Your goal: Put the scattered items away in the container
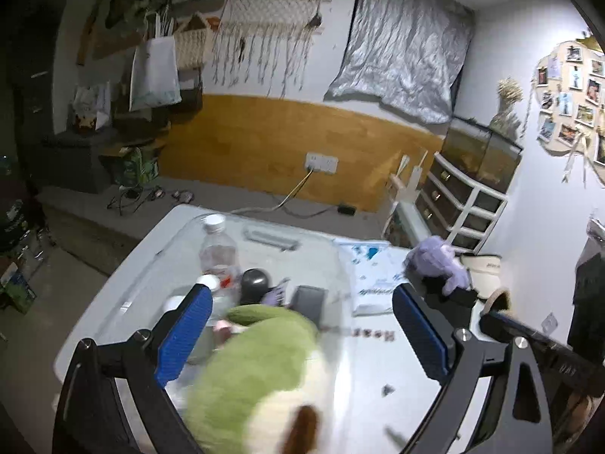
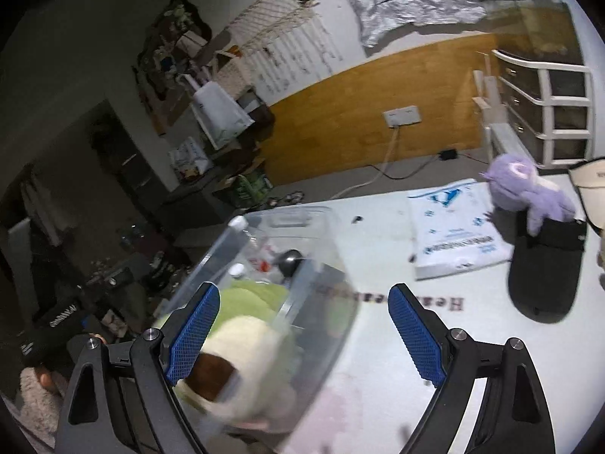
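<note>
Both tools stand wide apart with nothing pinched between their blue pads. The left tool (image 1: 302,325) hangs over the clear plastic container (image 1: 177,238), and the big green-and-cream plush (image 1: 261,370) lies just under it at about 6 o'clock, blurred, sitting in the near end of the bin, free of the pads. The right tool (image 2: 304,327) is likewise spread open above the same plush (image 2: 242,344), which shows through the container's clear wall (image 2: 325,302).

Further into the bin, toward 12 o'clock from the plush, there is a clear water bottle (image 1: 218,249) with a white cap lying on its side, a dark rounded object (image 1: 254,283) beside it, and a small white-capped jar (image 1: 210,282) at about 10 o'clock near the left tool's left pad. A flat dark rectangular item (image 1: 308,300) is at about 1 o'clock from the plush; whether it lies inside the bin I cannot tell.

Out on the white surface (image 2: 378,234), toward 2 o'clock from the container, lies a white packet with blue print (image 2: 452,227). Beyond it, a purple plush (image 2: 525,189) sits on the top end of a black pouch (image 2: 544,276). A cream cap (image 2: 590,196) is just beside them at the far right edge.
</note>
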A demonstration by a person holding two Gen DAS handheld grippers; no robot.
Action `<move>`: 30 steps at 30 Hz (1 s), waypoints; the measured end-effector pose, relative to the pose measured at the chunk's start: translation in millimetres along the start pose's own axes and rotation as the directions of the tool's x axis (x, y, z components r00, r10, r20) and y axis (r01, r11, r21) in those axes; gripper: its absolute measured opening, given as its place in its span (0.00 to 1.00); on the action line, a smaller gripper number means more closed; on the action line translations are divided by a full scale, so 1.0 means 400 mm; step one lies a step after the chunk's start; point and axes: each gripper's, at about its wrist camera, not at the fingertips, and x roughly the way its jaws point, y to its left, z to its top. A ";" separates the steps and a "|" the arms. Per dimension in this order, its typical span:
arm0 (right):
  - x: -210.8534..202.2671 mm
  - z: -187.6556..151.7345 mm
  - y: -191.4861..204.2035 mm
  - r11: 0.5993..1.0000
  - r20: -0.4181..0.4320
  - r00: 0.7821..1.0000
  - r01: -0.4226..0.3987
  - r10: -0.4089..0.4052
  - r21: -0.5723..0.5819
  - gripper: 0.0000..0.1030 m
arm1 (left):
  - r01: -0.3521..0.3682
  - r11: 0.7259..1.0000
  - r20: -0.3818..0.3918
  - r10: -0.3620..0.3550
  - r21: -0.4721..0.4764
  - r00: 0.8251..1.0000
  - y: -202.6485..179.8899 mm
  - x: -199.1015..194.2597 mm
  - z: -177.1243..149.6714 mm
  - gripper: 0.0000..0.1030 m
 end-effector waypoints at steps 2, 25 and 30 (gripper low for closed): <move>-0.012 -0.015 -0.037 1.000 -0.004 1.000 0.022 -0.022 0.005 0.93 | 0.018 1.000 0.012 -0.018 0.006 1.000 -0.045 0.003 -0.020 0.94; -0.275 -0.263 -0.603 0.772 -0.249 0.804 0.591 -0.540 0.234 1.00 | 0.272 0.960 -0.309 -0.241 0.062 0.920 -0.467 0.206 -0.253 0.94; -0.377 -0.322 -0.701 0.648 -0.286 0.700 0.714 -0.655 0.264 1.00 | 0.285 0.955 -0.345 -0.239 0.088 0.908 -0.505 0.224 -0.279 0.94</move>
